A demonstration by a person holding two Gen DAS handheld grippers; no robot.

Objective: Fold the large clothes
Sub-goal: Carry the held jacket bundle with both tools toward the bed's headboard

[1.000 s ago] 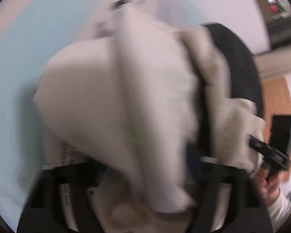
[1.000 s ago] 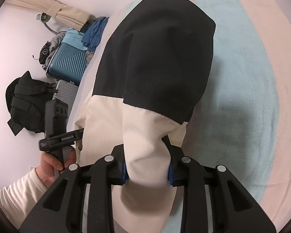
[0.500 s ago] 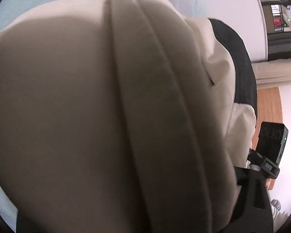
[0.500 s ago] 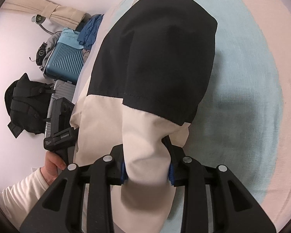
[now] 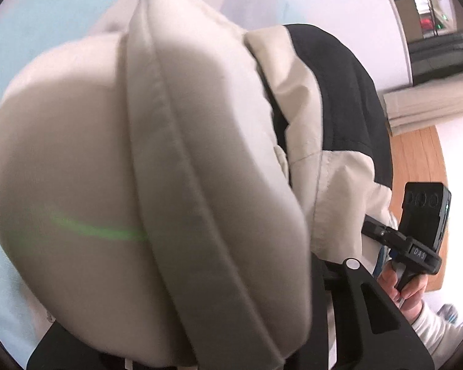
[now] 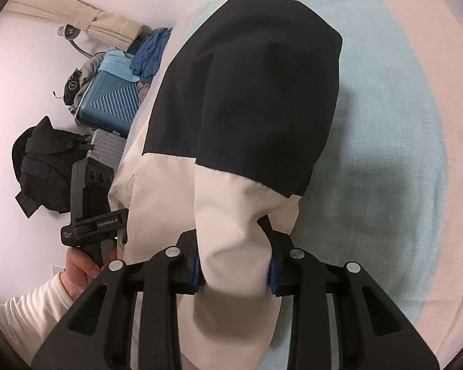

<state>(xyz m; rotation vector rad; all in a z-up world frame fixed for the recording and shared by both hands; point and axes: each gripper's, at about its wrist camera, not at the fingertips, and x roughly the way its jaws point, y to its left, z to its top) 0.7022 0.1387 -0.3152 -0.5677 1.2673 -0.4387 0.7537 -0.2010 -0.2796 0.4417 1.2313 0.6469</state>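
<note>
Currently the cream-and-black jacket point(image 6: 231, 117) hangs above the bed point(image 6: 385, 154). Right tool point(image 6: 234, 273) is clamped on cream fabric; left tool point(image 5: 219, 351), jaws just closing, is buried in cloth, grip unconfirmed. Advise confirming hold, then lowering evenly.

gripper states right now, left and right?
Left gripper: jaws have just been closing; cream and black fabric jacket hides the fingertips, so cannot tell.
Right gripper: shut on the jacket's cream part.
</note>
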